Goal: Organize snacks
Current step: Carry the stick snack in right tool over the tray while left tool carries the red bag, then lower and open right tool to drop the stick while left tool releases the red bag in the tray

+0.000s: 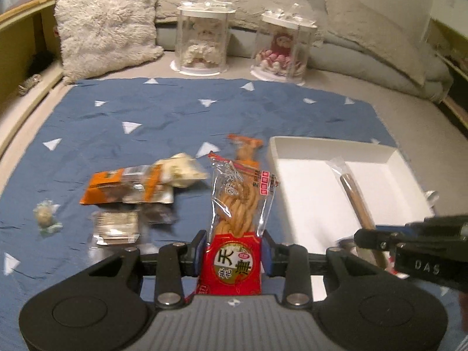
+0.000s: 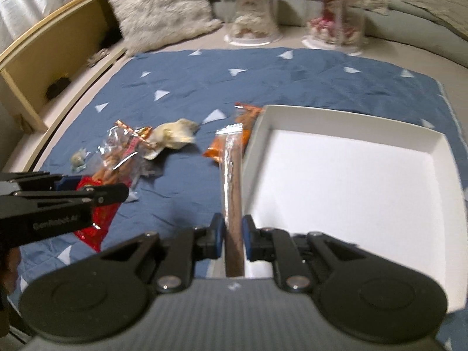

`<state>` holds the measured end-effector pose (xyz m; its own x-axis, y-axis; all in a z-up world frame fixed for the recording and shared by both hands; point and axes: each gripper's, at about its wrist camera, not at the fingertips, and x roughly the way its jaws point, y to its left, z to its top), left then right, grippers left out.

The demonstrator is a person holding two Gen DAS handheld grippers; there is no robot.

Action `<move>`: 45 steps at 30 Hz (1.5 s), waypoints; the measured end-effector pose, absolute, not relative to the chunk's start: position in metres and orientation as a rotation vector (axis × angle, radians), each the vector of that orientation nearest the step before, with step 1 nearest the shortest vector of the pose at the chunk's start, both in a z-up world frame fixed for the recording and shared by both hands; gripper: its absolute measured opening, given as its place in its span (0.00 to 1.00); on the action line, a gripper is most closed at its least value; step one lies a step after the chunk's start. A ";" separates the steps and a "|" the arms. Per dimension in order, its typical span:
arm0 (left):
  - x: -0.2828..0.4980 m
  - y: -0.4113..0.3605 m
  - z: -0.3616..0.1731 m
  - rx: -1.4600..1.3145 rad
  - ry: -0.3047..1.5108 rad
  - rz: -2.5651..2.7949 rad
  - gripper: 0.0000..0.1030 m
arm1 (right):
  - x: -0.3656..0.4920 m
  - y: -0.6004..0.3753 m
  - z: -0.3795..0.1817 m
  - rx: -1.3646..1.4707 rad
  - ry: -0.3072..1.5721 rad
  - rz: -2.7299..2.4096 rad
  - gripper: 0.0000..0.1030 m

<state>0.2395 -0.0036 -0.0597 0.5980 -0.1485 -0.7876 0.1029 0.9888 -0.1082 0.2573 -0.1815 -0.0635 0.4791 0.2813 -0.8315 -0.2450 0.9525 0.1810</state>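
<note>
Your left gripper (image 1: 234, 251) is clamped on the red-bottomed twisted-snack pack (image 1: 238, 204) sticking up above the blue cloth (image 1: 146, 111), while your right gripper (image 2: 234, 234) pinches the brown stick pack (image 2: 232, 181) at the white box's (image 2: 351, 120) left wall.

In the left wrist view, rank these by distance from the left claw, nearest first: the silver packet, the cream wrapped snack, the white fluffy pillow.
From the left claw, which is shut on the red twisted-snack bag:
1. Silver packet, just left of the claw on the blue cloth.
2. Cream wrapped snack, farther back, left of centre.
3. White fluffy pillow, far back left, beyond the cloth.
</note>
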 end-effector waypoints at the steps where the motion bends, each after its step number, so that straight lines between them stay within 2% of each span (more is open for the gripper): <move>1: 0.240 -0.010 -0.059 -0.067 0.915 -0.153 0.38 | 0.255 -0.190 -0.062 0.046 1.018 0.309 0.16; 8: 0.245 -0.059 -0.053 -0.106 0.894 -0.229 0.38 | 0.243 -0.240 -0.059 0.092 0.998 0.230 0.16; 17: 0.264 -0.101 -0.081 -0.155 0.974 -0.227 0.38 | 0.236 -0.289 -0.068 0.126 1.015 0.129 0.17; 39: 0.301 -0.111 -0.142 -0.245 1.155 -0.123 0.39 | 0.270 -0.378 -0.126 0.138 1.155 -0.076 0.16; 42: 0.303 -0.109 -0.145 -0.252 1.165 -0.105 0.44 | 0.272 -0.382 -0.132 0.110 1.175 -0.095 0.16; 45: 0.304 -0.105 -0.148 -0.281 1.180 -0.090 0.45 | 0.273 -0.381 -0.136 0.040 1.185 -0.121 0.17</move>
<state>0.3036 -0.1049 -0.1480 0.3822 -0.2161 -0.8985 -0.0767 0.9615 -0.2639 0.2734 -0.3808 -0.1358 0.3707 -0.0728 -0.9259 0.1153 0.9928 -0.0319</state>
